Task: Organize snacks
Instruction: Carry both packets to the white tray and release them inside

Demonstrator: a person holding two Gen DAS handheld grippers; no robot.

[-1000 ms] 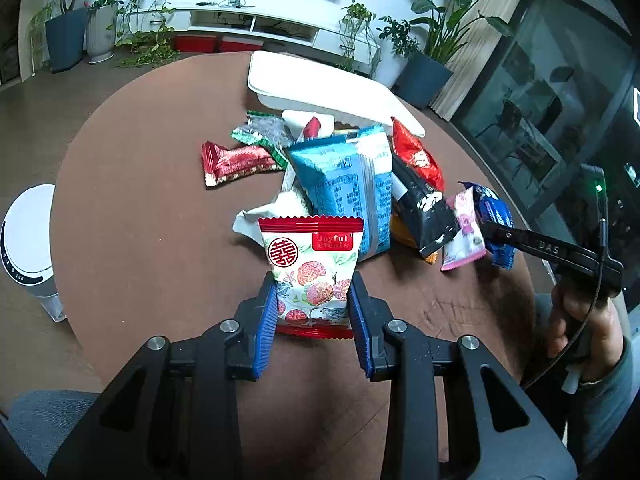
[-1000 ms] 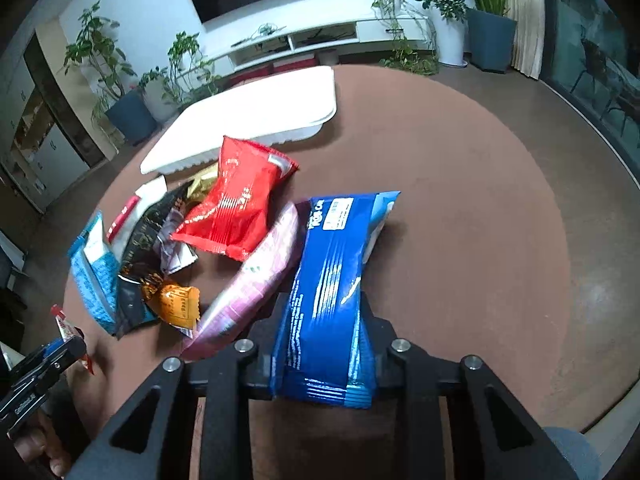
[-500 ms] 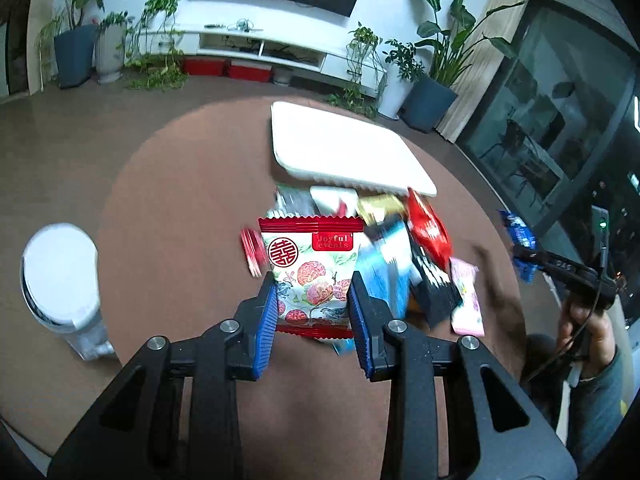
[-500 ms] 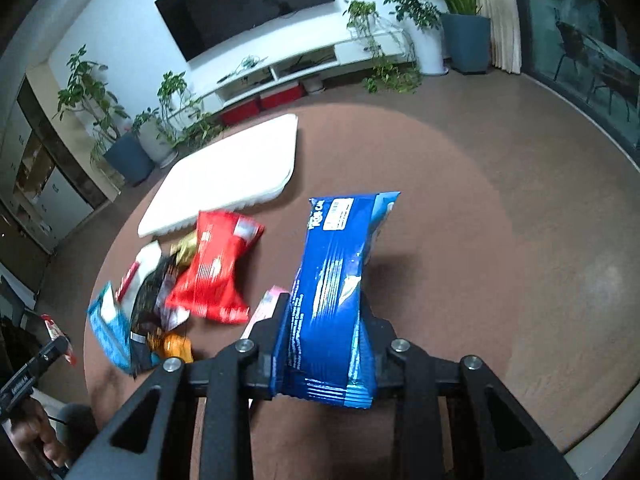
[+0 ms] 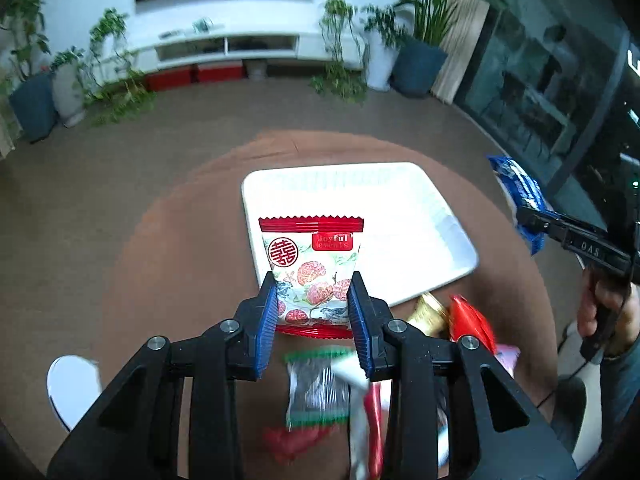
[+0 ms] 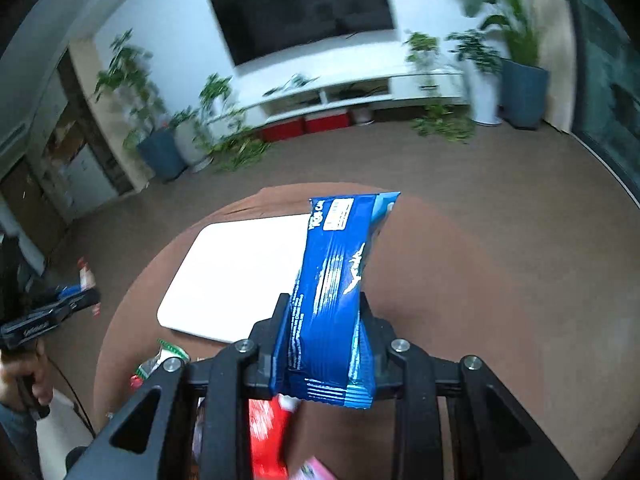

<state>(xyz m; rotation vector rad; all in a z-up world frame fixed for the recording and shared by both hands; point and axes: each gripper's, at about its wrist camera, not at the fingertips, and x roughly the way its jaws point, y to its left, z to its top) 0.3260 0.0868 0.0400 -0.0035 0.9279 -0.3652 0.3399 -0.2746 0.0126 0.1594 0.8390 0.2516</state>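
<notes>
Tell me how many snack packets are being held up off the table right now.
2. The white-and-red lychee-print packet sits in the left gripper, and the long blue foil packet in the right gripper. Both hang near the white rectangular tray.

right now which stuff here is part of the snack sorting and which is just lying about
Part of the job:
- red-and-white snack pack, gripped by the left gripper
- blue snack pack, gripped by the right gripper
- white tray
- loose snacks on the round table

Just lying about:
- TV
- potted plants
- white bin
</notes>
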